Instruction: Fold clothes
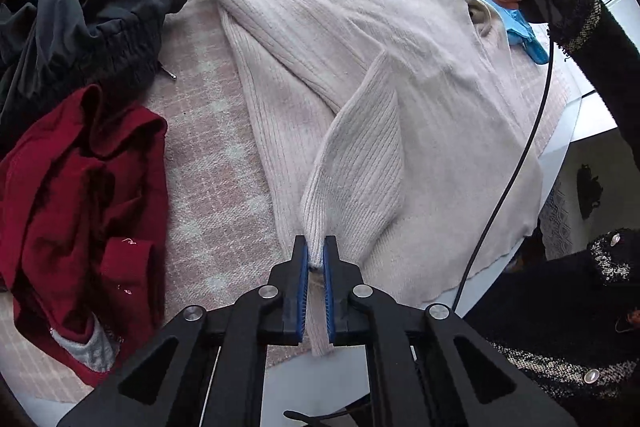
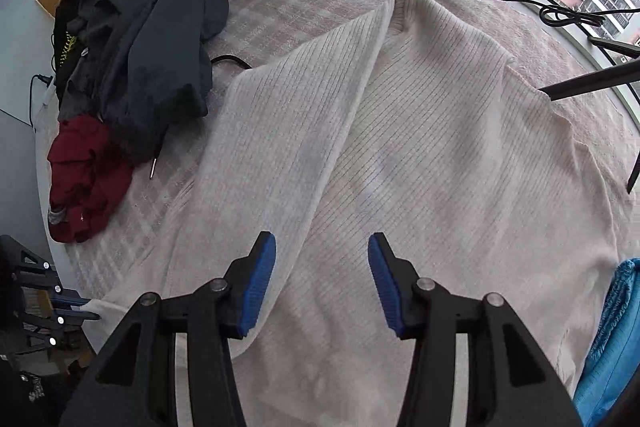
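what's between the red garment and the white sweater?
Bare pink checked cover only, between red garment and white sweater; clearest in the left wrist view.

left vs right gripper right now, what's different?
Left gripper is shut on the cream sweater's cuff; right gripper is open, holding nothing. The left lifts a sleeve off the sweater; the right hovers over the flat body. Both have black frames with blue pads.

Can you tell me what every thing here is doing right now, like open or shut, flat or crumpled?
Left gripper: shut on the sleeve cuff.
Right gripper: open, holding nothing.
White sweater: spread flat, one sleeve folded across.
Red garment: crumpled.
Dark grey garment: crumpled heap.
Blue cloth: partly under the sweater.
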A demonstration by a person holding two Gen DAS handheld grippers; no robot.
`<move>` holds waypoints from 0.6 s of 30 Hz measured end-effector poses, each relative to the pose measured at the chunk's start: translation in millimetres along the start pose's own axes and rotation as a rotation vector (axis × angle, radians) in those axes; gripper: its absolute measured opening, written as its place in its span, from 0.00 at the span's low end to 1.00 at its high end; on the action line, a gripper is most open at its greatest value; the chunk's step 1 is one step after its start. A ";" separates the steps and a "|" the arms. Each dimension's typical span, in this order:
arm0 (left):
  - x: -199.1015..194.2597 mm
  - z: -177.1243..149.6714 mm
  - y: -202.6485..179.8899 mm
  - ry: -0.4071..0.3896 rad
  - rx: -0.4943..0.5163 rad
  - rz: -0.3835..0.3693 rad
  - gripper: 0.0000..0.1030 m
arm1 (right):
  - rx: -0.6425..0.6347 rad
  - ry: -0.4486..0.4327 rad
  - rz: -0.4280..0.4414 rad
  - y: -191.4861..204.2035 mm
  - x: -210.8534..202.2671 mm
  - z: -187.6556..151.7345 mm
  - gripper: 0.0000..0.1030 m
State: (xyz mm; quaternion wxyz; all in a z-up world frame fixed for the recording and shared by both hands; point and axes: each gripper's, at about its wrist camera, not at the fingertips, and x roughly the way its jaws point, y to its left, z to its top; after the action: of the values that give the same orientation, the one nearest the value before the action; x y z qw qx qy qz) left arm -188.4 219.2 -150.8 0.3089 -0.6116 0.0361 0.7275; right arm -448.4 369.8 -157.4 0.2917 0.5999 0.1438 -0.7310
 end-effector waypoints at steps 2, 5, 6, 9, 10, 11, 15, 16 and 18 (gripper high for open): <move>-21.2 0.4 -21.7 -0.030 0.037 -0.062 0.07 | 0.016 0.003 -0.007 -4.8 -1.3 -5.5 0.46; -38.1 0.5 -61.7 -0.028 0.140 -0.115 0.36 | 0.035 0.007 -0.003 -8.0 1.8 -5.7 0.46; -37.4 0.3 -70.5 -0.026 0.173 -0.078 0.47 | 0.039 0.007 -0.001 -9.2 2.4 -4.9 0.46; -16.2 5.0 -63.3 -0.011 0.113 -0.055 0.45 | 0.049 -0.001 0.004 -11.3 3.4 -1.5 0.46; -8.5 6.7 -60.0 -0.006 0.089 -0.050 0.43 | 0.051 -0.005 0.004 -11.3 4.0 0.1 0.46; -0.8 8.4 -56.7 -0.001 0.065 -0.046 0.42 | 0.050 -0.011 -0.003 -10.6 5.5 2.3 0.46; 29.8 15.3 -43.5 0.020 -0.033 -0.027 0.26 | 0.038 -0.027 -0.035 -7.6 12.7 12.4 0.46; 37.5 17.0 -40.2 0.026 -0.057 -0.023 0.26 | 0.034 -0.035 -0.043 -6.9 13.4 14.8 0.46; 52.8 20.4 -33.6 0.036 -0.106 -0.014 0.26 | 0.035 -0.054 -0.044 -8.2 12.8 19.9 0.46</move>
State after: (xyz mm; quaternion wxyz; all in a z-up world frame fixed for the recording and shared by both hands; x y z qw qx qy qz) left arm -192.8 276.4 -183.0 0.2804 -0.6403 -0.0010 0.7152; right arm -470.5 361.9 -166.0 0.2690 0.5818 0.1364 -0.7554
